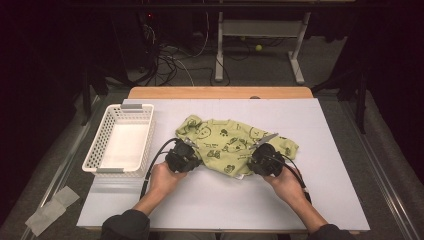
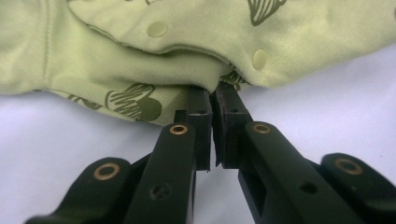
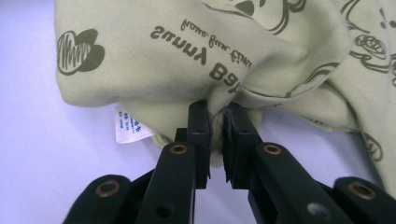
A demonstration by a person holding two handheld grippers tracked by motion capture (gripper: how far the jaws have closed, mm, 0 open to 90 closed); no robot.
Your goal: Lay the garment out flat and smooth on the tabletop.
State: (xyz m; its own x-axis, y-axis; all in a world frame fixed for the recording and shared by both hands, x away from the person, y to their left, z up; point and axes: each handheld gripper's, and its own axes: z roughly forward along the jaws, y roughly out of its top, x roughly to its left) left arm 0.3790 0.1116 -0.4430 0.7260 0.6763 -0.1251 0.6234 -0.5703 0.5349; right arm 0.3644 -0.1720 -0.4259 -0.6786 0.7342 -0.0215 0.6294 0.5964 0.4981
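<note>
On the table: a white mat (image 1: 320, 190) is spread over a wooden tabletop (image 1: 220, 92), whose bare edge is seen along the far side.
Garment: a light green baby garment (image 1: 230, 142) with dark printed figures is laid crumpled near the middle of the mat, close to the person's side.
Basket: a white perforated basket (image 1: 107, 135) is set at the mat's left edge, well apart from the garment.
Room: a dark room is seen beyond the table, with cables on a grey floor, white desk legs (image 1: 297, 55) and a small yellow ball (image 1: 258, 48) far back; a strip of pale tape (image 1: 50, 210) is stuck beside the table at lower left.
Left gripper: the left gripper (image 2: 212, 95) is clenched on the garment's near left hem; cloth is pinched between the tips.
Right gripper: the right gripper (image 3: 217, 112) is clamped on a bunched fold at the garment's near right edge.
High view adds: both hands, the basket and the room.
Left gripper view adds: two press studs (image 2: 157, 29) on an overlapping flap.
Right gripper view adds: a white care label (image 3: 130, 125) just beside the jaws, and printed lettering seen upside down.
</note>
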